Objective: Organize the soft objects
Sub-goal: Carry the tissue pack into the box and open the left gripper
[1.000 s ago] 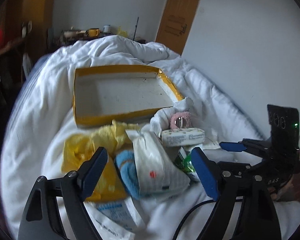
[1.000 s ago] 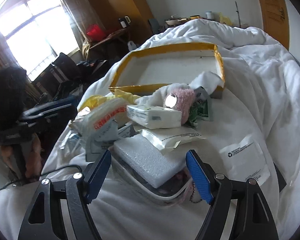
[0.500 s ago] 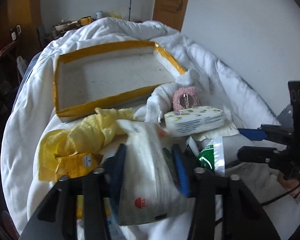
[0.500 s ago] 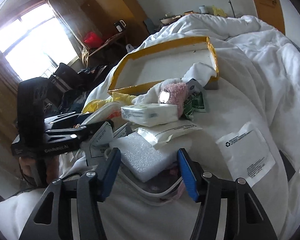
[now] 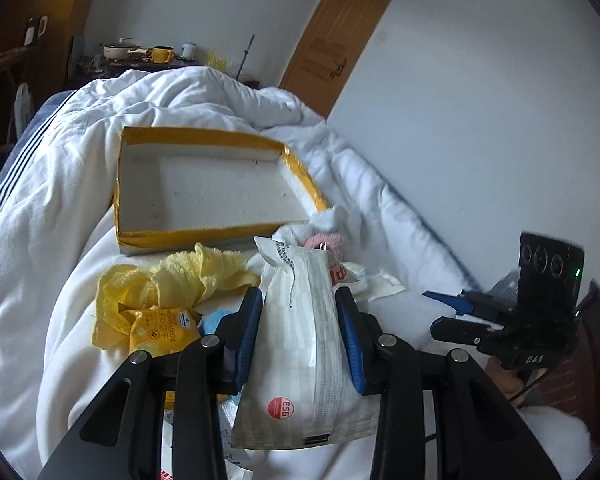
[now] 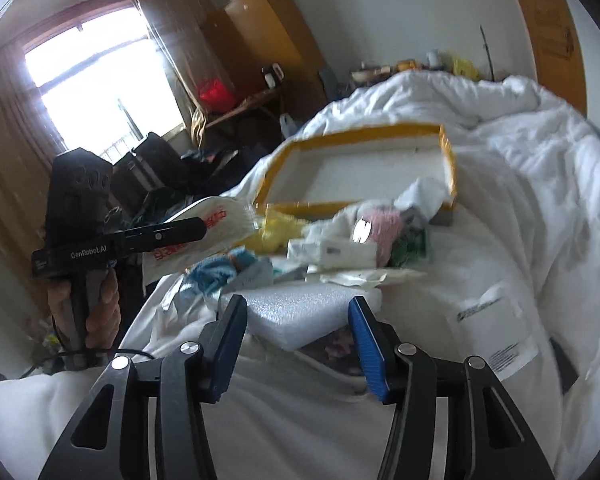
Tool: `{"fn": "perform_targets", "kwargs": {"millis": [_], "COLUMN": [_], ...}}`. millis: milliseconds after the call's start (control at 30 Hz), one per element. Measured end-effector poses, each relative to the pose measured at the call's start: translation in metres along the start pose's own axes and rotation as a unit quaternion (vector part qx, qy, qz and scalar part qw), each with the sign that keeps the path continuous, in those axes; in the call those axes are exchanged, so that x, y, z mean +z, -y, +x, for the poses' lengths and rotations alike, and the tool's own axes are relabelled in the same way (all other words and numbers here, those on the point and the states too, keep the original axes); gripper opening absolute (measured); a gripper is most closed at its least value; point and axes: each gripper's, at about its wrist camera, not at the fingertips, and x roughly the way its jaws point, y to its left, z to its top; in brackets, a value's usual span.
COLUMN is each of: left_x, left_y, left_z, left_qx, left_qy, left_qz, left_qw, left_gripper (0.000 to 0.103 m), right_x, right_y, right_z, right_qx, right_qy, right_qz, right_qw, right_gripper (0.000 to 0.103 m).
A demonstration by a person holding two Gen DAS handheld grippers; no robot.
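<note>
Left gripper (image 5: 298, 330) clamping a white packet (image 5: 300, 344) above the bed's near edge.
Right gripper (image 6: 298, 340), jaws just narrowing, straddles a foam block (image 6: 300, 312) ungripped; yellow-rimmed tray (image 5: 204, 236) lies beyond the pile.

The tray (image 5: 204, 236) lies behind the towel (image 5: 204, 276) (on the duvet (image 5: 60, 208)).

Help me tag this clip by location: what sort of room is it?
Most likely a lived-in bedroom: the work happens on a bed under a rumpled white duvet, with a wooden wardrobe and a curtained window nearby.
</note>
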Motion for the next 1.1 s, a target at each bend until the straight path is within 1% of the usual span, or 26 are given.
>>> {"fn": "perform_targets", "kwargs": {"millis": [100,200,267,333,400,467,567,633,700,800,867,900,967,1033,1100], "left_x": [0.006,0.021,0.037,0.051,0.067,0.073,0.064,0.058,0.056,0.064,0.074,0.082,0.095,0.109,0.115], "left_y": [-0.008,-0.019,-0.023,-0.03,-0.038,-0.05,-0.069,-0.072,-0.075,-0.073,-0.071,-0.07,-0.071,-0.079,-0.087], "left_z": [-0.008,-0.008,-0.005,-0.002,0.004,0.011,0.017,0.022,0.029,0.035,0.037,0.04,0.046,0.058,0.068], "left_qx": [-0.003,0.004,0.022,0.04,0.056,0.045,0.017,0.014,0.02,0.033,0.052,0.067,0.089,0.106,0.111], "left_qy": [0.026,0.033,0.038,0.045,0.049,0.045,0.042,0.037,0.03,0.029,0.035,0.038,0.039,0.035,0.029], "left_qz": [-0.024,-0.047,-0.05,-0.047,-0.048,-0.071,-0.107,-0.116,-0.117,-0.114,-0.1,-0.092,-0.081,-0.082,-0.088], "left_qw": [0.9994,0.9983,0.9978,0.9971,0.996,0.9955,0.9932,0.9925,0.9924,0.9925,0.993,0.9928,0.992,0.9904,0.9895], "left_gripper": [0.037,0.037,0.037,0.037,0.037,0.037,0.037,0.037,0.037,0.037,0.037,0.037,0.037,0.037,0.037], "right_x": [0.007,0.025,0.048,0.071,0.09,0.099,0.093,0.09,0.091,0.104,0.116,0.123,0.138,0.152,0.162], "right_y": [-0.001,-0.005,-0.009,-0.01,-0.007,0.0,0.004,0.002,-0.001,-0.004,-0.005,-0.005,-0.003,0.005,0.016], "right_z": [-0.006,-0.011,-0.011,-0.009,0.001,0.015,0.029,0.031,0.029,0.029,0.033,0.038,0.051,0.071,0.096], "right_qx": [-0.009,-0.026,-0.042,-0.048,-0.037,-0.015,-0.006,-0.012,-0.017,-0.024,-0.036,-0.042,-0.063,-0.076,-0.096], "right_qy": [0.009,0.02,0.034,0.049,0.051,0.036,0.023,0.021,0.028,0.04,0.051,0.053,0.056,0.046,0.028], "right_qz": [0.0,-0.011,-0.023,-0.028,-0.024,-0.003,0.012,0.011,0.004,0.001,-0.002,-0.004,-0.01,-0.003,0.01], "right_qw": [1.0,0.999,0.998,0.997,0.998,0.999,1.0,1.0,0.999,0.999,0.998,0.998,0.996,0.996,0.995], "right_gripper": [0.056,0.055,0.054,0.052,0.052,0.052,0.051,0.05,0.05,0.05,0.05,0.05,0.05,0.05,0.05]}}
